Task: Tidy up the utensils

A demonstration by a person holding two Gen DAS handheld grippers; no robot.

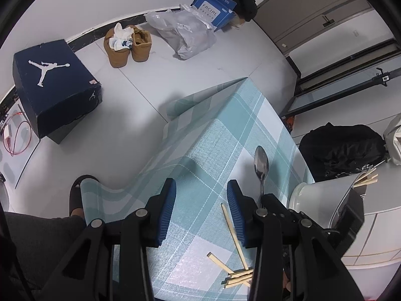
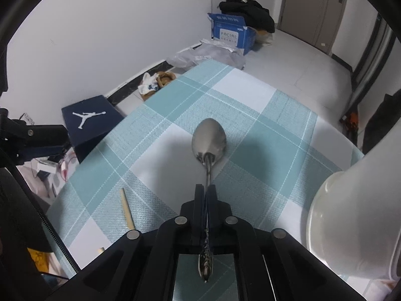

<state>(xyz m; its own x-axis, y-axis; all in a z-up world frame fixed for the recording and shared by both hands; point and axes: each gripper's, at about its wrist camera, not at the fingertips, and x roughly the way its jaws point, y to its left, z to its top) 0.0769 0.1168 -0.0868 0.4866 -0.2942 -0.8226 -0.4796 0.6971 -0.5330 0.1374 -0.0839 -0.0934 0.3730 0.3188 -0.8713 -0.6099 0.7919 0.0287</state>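
A metal spoon (image 2: 209, 139) is clamped by its handle in the right gripper (image 2: 205, 195), whose jaws are pressed together on the thin neck of the handle while the ornate handle end juts back behind the pads. The bowl of the spoon is held out over the checked tablecloth (image 2: 250, 92), just left of the white container (image 2: 351, 220) that serves as the landmark here; whether the bowl touches the cloth cannot be told.

The left gripper (image 1: 201, 200) is seen with its blue pads (image 1: 168, 200) spread apart and nothing between them, further left of the white container than the spoon is. Wooden chopsticks (image 1: 235, 238) are scattered on the cloth left of the container, some crossed in a small pile. More chopsticks (image 1: 366, 179) can be seen poking out on the container's far right side; what holds them cannot be made out.

The spoon is judged to be rigid, smooth and fairly light, so it may pivot or slide between the pads when it is gripped so far from the bowl; a hold nearer the middle of the handle would be steadier. The chopsticks are judged to be light, stiff and thin, prone to rolling, and are best pinched across the middle of the shaft, one or a pair at a time.
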